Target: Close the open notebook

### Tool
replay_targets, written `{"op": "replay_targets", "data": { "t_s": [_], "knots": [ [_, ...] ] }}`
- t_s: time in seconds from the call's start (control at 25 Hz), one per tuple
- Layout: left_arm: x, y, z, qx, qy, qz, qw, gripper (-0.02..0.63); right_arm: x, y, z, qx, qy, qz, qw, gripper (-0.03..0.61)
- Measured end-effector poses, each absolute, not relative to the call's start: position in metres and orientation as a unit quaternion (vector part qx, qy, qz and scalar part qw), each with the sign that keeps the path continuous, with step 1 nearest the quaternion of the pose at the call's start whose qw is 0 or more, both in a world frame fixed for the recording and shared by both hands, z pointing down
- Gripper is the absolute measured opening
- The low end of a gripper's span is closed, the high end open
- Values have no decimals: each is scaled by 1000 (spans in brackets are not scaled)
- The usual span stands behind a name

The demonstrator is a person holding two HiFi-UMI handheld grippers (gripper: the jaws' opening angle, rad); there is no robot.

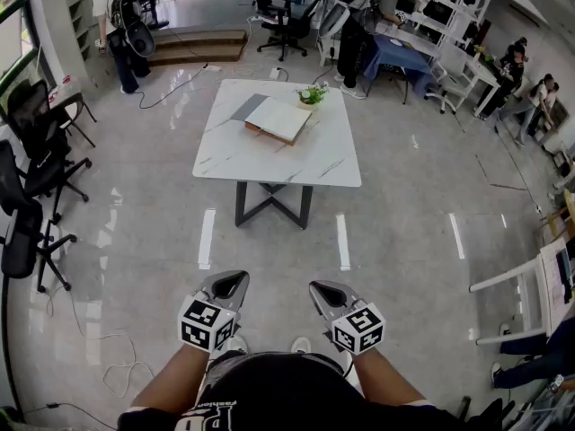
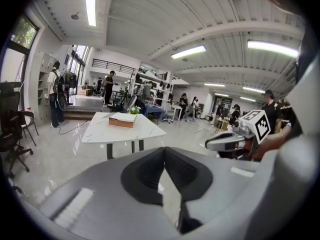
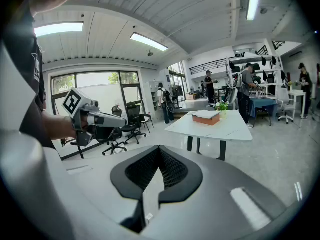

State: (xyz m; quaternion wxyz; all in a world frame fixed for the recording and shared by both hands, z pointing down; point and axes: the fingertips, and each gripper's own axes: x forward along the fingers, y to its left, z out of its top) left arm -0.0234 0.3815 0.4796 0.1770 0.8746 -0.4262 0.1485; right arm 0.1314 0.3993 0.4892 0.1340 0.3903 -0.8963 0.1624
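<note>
The open notebook (image 1: 278, 119) lies on a white marble table (image 1: 269, 160) far ahead of me, its grey cover (image 1: 249, 107) spread flat to the left. In the gripper views it looks like a thick brown-edged block (image 2: 122, 119) (image 3: 206, 116) on that table. My left gripper (image 1: 227, 285) and right gripper (image 1: 327, 293) are held low near my body, several steps from the table. Both are shut with nothing between the jaws. The left gripper's (image 2: 164, 150) jaws meet at the tip, as do the right gripper's (image 3: 159, 149).
A small potted plant (image 1: 313, 94) stands at the table's far edge beside the notebook. Black office chairs (image 1: 31, 178) line the left side. People work at desks (image 1: 404, 57) behind the table. A white frame (image 1: 526, 303) stands at the right.
</note>
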Motion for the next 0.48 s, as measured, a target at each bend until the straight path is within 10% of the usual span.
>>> {"op": "replay_targets", "data": {
  "t_s": [0.48],
  "knots": [
    [-23,379,478,876,-425,147,174,58,126,399,483,385,-900,175,110,0]
  ]
}}
